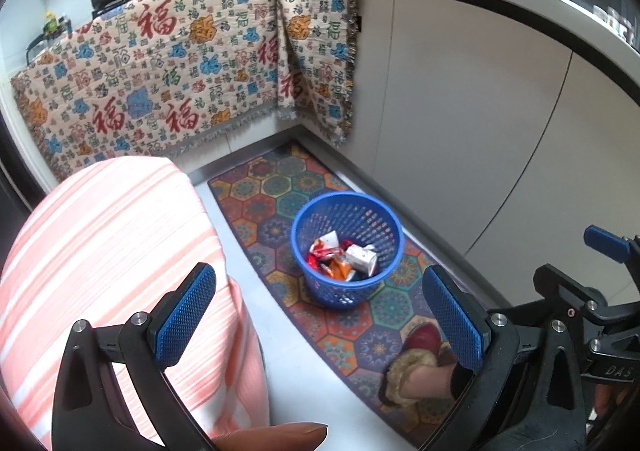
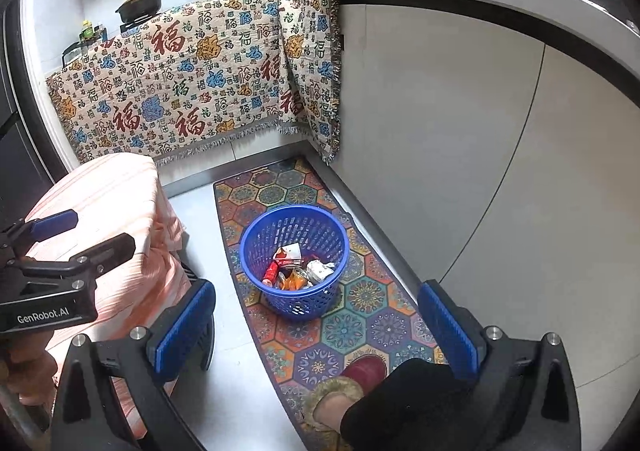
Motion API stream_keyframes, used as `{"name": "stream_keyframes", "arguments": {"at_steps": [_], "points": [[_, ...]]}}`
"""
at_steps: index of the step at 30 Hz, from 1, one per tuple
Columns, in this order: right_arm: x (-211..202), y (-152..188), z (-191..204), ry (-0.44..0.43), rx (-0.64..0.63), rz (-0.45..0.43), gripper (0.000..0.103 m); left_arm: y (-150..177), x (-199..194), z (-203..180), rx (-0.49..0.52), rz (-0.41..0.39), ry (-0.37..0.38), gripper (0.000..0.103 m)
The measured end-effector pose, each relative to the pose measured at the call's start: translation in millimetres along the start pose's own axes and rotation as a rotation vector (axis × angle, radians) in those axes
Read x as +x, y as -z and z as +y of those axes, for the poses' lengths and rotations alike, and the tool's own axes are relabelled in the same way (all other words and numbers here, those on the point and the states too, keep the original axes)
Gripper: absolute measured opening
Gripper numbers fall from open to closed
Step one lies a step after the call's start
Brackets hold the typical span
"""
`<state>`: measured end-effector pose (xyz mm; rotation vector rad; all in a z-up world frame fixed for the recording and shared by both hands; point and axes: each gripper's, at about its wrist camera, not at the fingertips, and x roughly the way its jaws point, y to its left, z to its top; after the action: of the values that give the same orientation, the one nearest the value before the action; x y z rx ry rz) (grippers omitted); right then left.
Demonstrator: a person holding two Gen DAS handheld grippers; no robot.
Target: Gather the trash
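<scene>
The blue basket [image 2: 294,259] looks like moulded plastic, perforated all round, faintly shiny; the wrappers [image 2: 298,269] inside are crinkled glossy foil and printed paper. The floor mat [image 2: 360,315] under it has a flat, matt printed face. The hanging cloth [image 1: 160,79] is coarse woven fabric with a fringed edge. A striped pink cover [image 1: 112,251] is ribbed, soft textile. Cabinet doors [image 1: 460,111] are smooth and satin grey. Each gripper, left [image 1: 320,325] and right [image 2: 318,331], has matt black plastic arms, knurled blue rubbery pads and bright metal pins.
</scene>
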<state>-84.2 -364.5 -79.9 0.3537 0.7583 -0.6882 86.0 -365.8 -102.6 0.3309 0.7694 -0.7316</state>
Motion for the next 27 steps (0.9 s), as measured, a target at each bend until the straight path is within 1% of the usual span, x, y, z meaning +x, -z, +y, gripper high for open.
{"name": "stream_keyframes", "arguments": {"at_steps": [13, 27], "points": [[3.7, 1.2, 8.0, -0.011, -0.012, 0.014, 0.103, -0.5, 4.7, 6.4, -0.007, 0.006, -0.009, 0.103], [6.7, 1.6, 7.3, -0.013, -0.016, 0.020, 0.103, -1.0, 7.3, 8.5, -0.008, 0.007, -0.015, 0.103]]}}
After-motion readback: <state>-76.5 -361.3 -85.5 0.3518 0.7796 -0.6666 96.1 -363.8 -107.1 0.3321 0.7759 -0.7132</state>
